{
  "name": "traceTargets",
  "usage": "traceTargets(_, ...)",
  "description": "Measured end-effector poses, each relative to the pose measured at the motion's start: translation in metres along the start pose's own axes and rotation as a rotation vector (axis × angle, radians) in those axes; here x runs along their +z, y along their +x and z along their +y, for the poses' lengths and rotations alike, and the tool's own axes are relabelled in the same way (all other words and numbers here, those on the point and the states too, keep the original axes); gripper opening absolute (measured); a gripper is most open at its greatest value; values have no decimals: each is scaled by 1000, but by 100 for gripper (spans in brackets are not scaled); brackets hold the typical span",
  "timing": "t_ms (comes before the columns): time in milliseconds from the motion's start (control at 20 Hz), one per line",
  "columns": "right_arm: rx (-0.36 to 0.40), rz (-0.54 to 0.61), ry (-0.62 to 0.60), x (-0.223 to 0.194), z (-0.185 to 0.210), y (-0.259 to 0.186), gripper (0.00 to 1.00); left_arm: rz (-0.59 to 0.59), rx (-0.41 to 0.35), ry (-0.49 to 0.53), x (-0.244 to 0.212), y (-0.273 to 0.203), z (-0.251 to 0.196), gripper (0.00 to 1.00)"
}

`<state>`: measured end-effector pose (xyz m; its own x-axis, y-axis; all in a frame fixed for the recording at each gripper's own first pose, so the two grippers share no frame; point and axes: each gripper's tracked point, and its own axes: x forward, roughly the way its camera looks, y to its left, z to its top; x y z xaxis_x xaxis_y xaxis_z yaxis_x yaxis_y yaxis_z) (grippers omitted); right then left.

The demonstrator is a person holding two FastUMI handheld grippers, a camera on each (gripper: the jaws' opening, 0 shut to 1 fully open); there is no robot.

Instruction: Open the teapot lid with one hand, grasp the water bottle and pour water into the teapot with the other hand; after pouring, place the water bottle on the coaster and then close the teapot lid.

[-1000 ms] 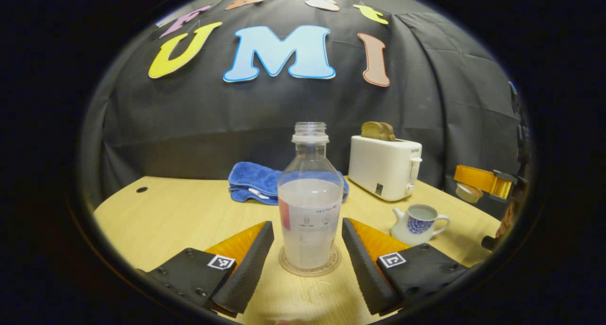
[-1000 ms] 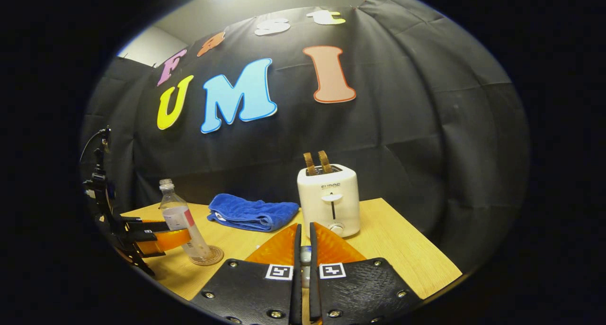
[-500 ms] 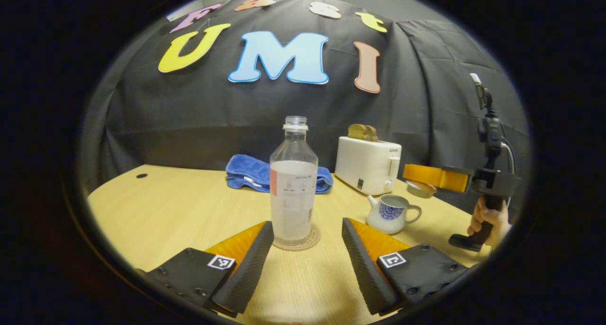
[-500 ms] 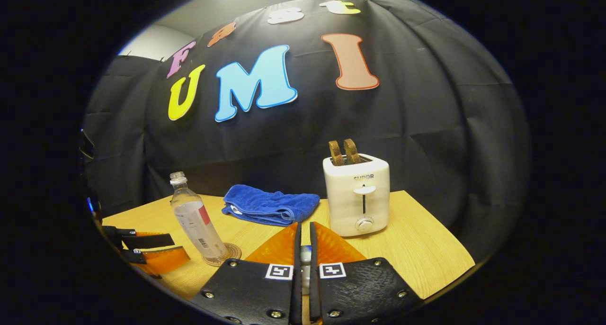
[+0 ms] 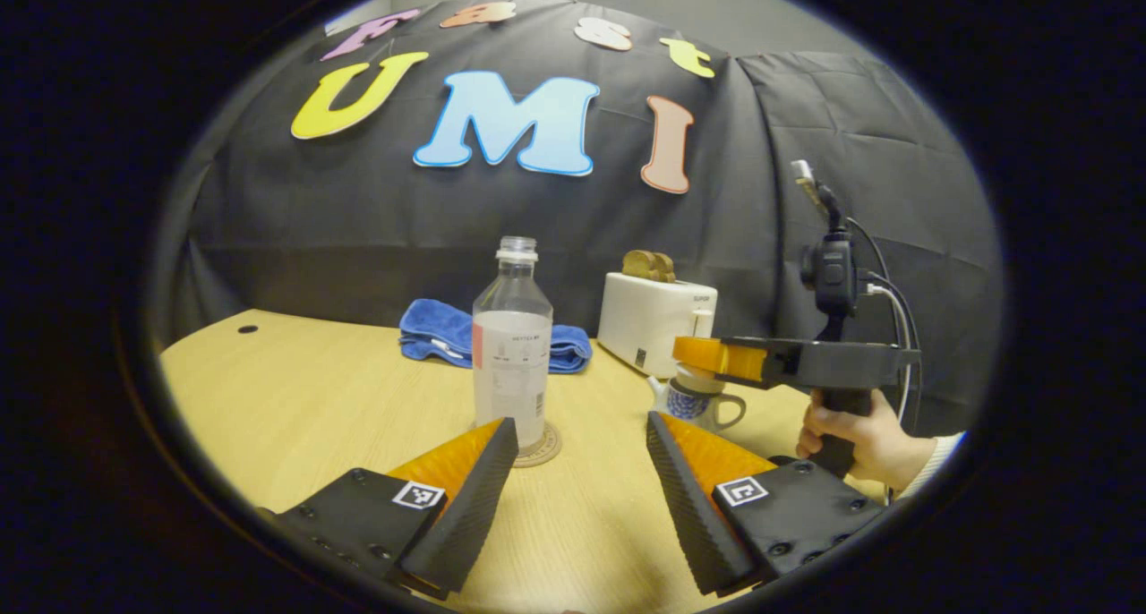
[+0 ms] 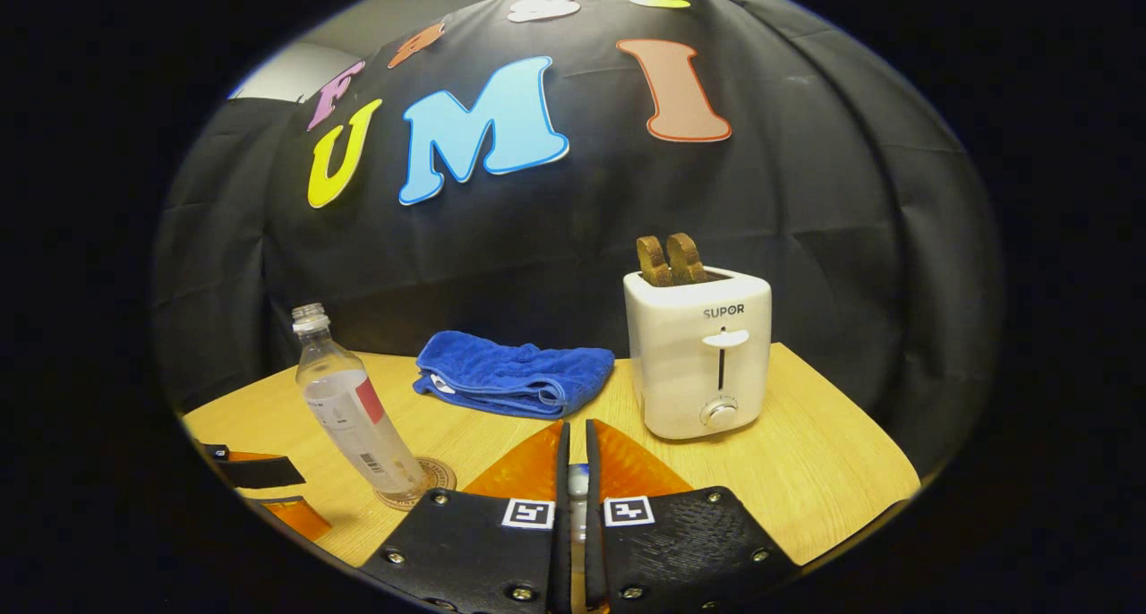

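On the table, left gripper view:
Left gripper (image 5: 580, 471): level over the table (image 5: 295, 399), fingers spread wide, nothing between them, touching nothing.
Water bottle (image 5: 512, 354): upright and uncapped, part full, standing on the coaster (image 5: 543, 449) just ahead of the left finger.
Right gripper (image 5: 716, 356): held out level from the right by a hand (image 5: 861, 435) wrapped round its grip, a sleeve at the wrist, a camera on a post above.
Teapot (image 5: 700, 403): directly under the right gripper's fingers; a pale piece sits under the fingers over the pot's mouth, and whether that is the lid I cannot tell from here.
Behind: blue towel (image 5: 448, 335) and a white toaster (image 5: 655, 322) with bread in it.

Over the table, right gripper view:
Right gripper (image 6: 577, 471): fingers clamped nearly together on a small pale thing (image 6: 578, 487) in the slit; it is too hidden to name.
Water bottle (image 6: 354, 412): leaning in this lens, on the coaster (image 6: 431, 480), off to the left.
Left gripper (image 6: 260, 489): its fingers poke in at the lower left edge, apart from the bottle.
Beyond: blue towel (image 6: 514, 381), toaster (image 6: 700, 363) front-on with its lever and dial.
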<state>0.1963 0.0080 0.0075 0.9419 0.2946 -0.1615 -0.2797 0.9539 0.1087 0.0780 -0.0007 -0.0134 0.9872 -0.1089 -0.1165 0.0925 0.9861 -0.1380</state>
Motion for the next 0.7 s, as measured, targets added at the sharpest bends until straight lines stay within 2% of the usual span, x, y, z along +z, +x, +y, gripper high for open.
traceTargets(300, -28, 21, -19, -7, -3, 5, 6, -16, -26, -6, 7, -5, -6, 100)
traceTargets(600, -32, 47, -30, -15, -3, 8, 6, -43, -20, -25, 17, -11, 0, 100)
traceTargets(700, -35, 58, -30, -15, -3, 7, 9, -47, -22, -29, 18, -13, 0, 100)
